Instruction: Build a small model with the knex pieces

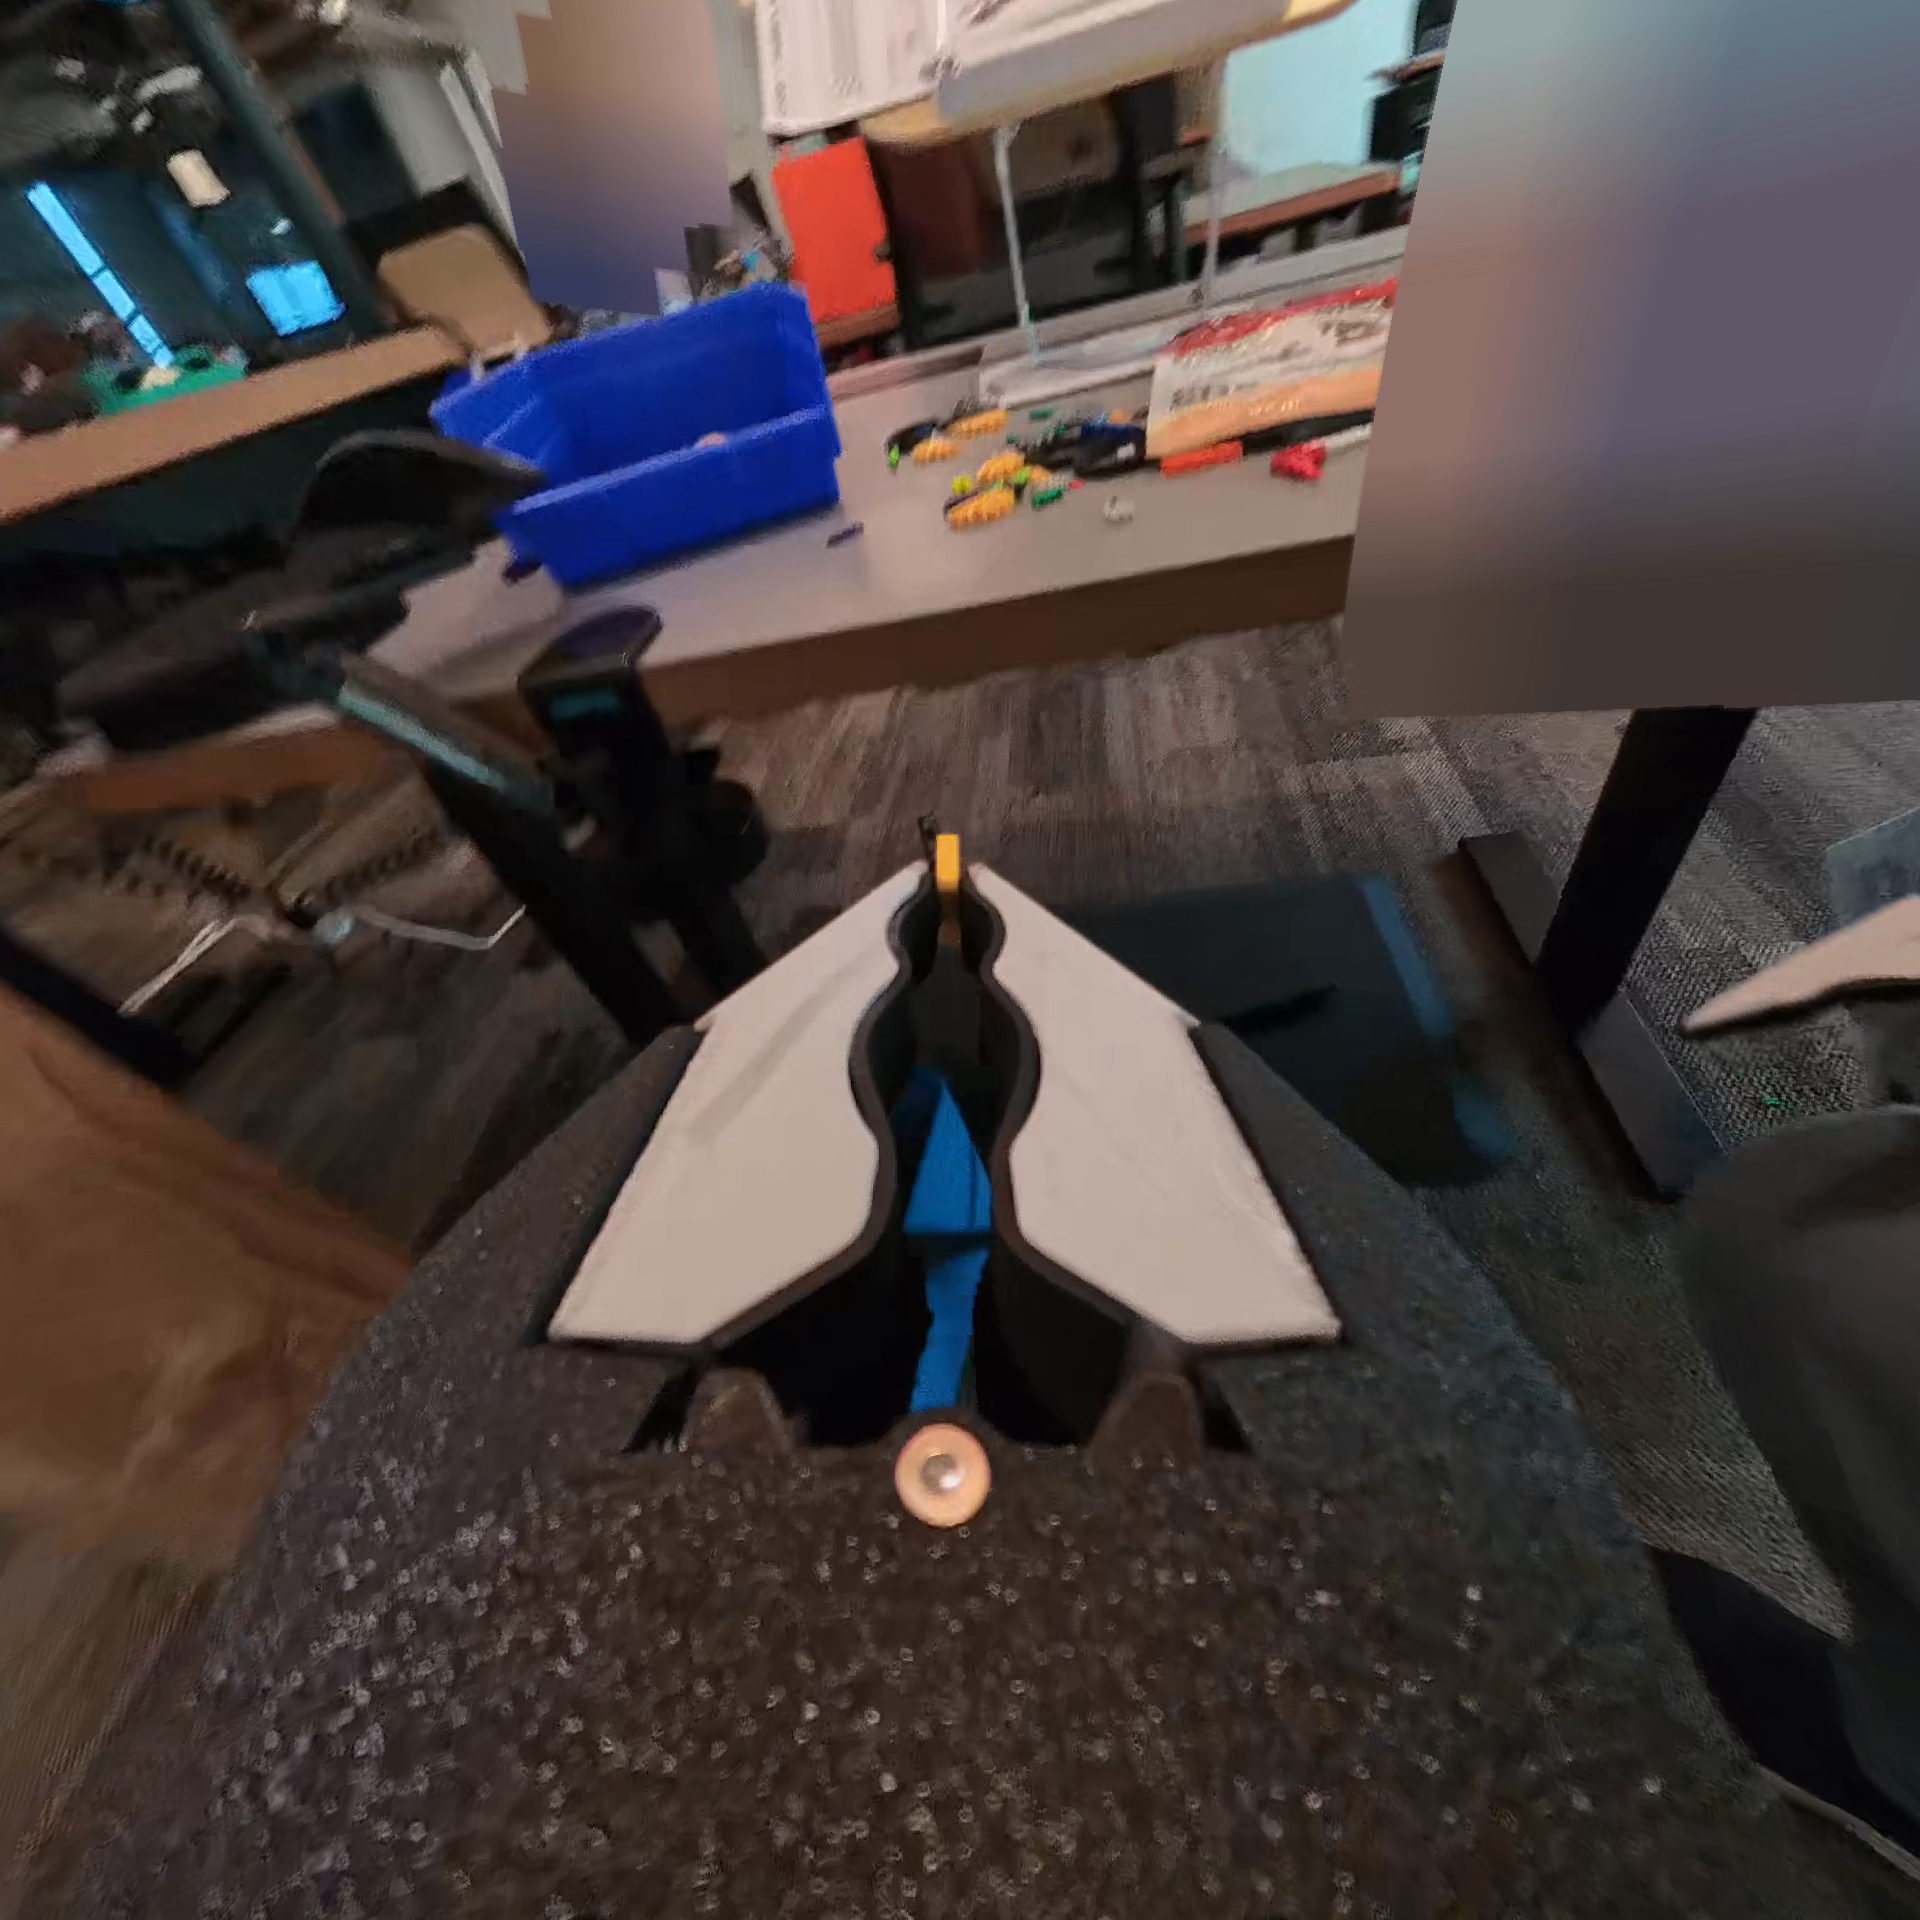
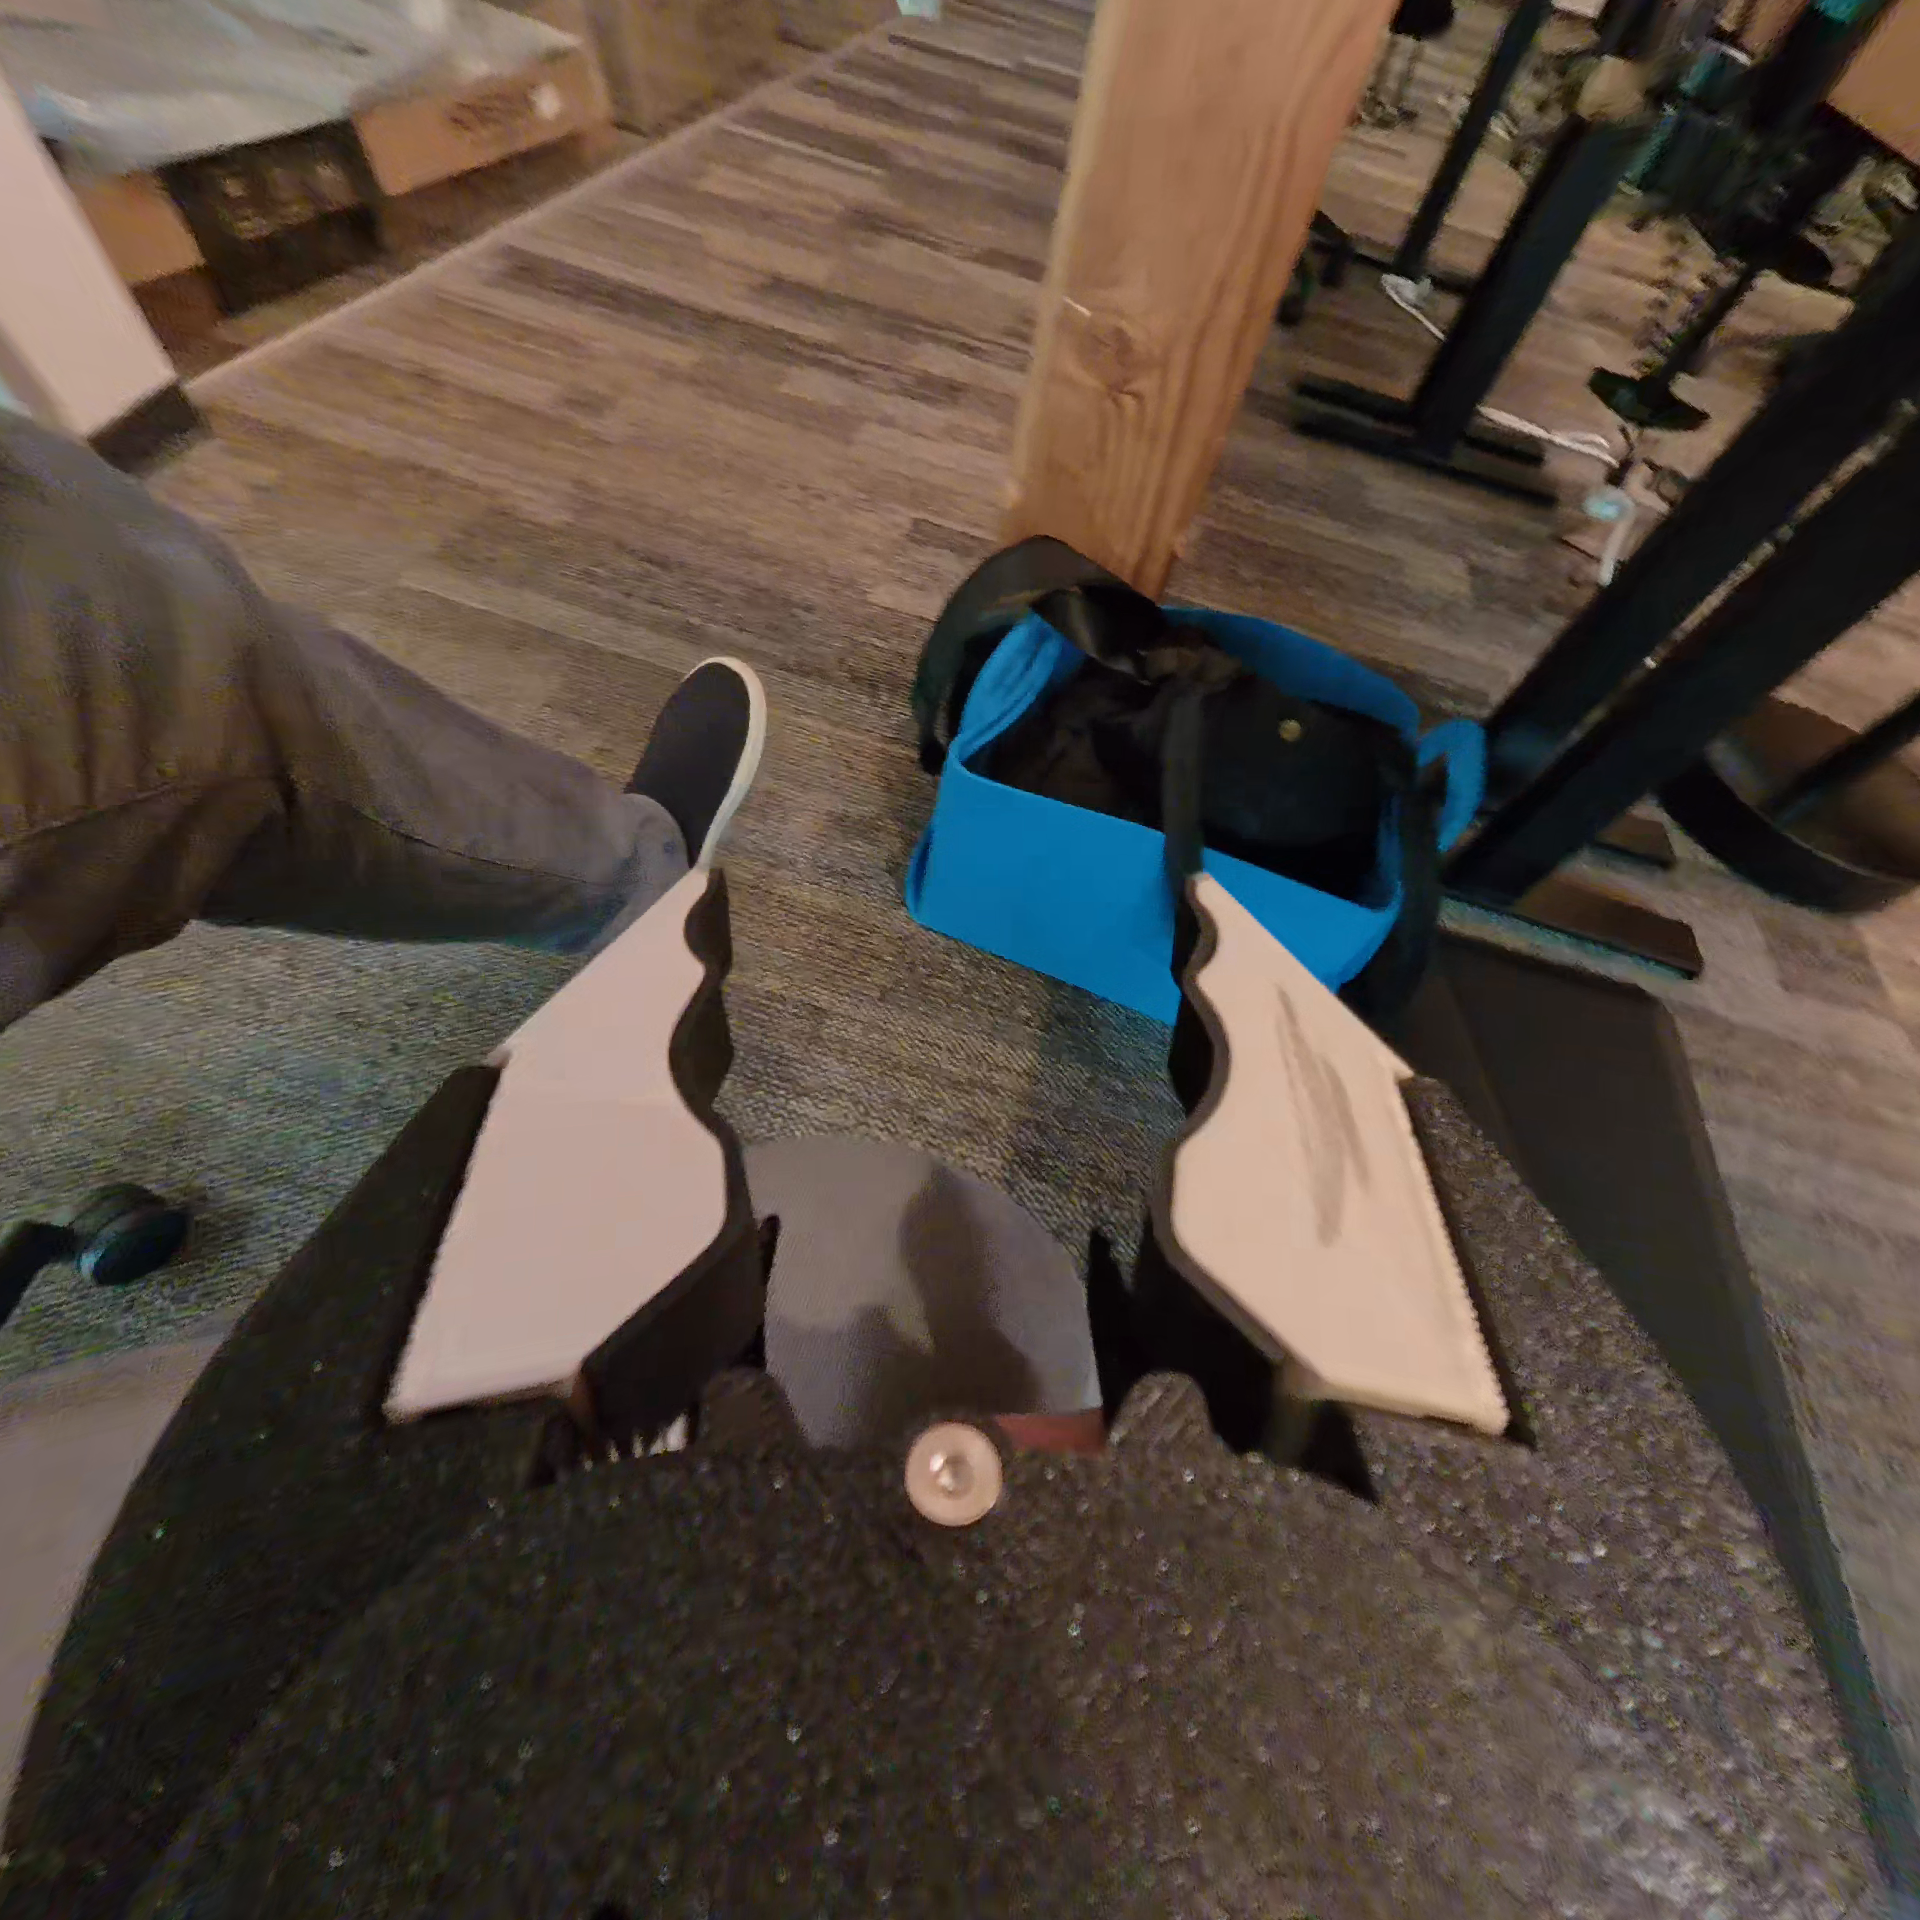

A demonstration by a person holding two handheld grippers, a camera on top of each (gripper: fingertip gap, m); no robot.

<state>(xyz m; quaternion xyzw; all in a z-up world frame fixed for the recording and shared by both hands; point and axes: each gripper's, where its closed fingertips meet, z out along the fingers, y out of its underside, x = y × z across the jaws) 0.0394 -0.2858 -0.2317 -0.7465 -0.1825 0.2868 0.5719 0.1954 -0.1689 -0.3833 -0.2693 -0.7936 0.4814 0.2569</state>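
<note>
My left gripper (image 1: 948, 868) is shut on a small toy piece with a yellow tip (image 1: 947, 865) and a blue part (image 1: 943, 1174) lying back between the fingers. It is held over the carpet, well short of the grey table (image 1: 790, 592). On that table stand a blue bin (image 1: 665, 436) and several small coloured building pieces (image 1: 997, 473). My right gripper (image 2: 951, 883) is open and empty, held low over the carpet. A blue bag (image 2: 1049, 883) with black straps and dark contents sits on the floor just beyond its right finger (image 2: 1299, 1122).
A wooden post (image 2: 1164, 281) stands behind the blue bag. Black desk legs (image 2: 1662, 665) are at the right. A person's leg and dark shoe (image 2: 696, 748) stretch in from the left. A black chair (image 1: 395, 582) and a dark box (image 1: 1309, 997) stand near the table. Spacing between my two grippers at the tips: around 25 centimetres.
</note>
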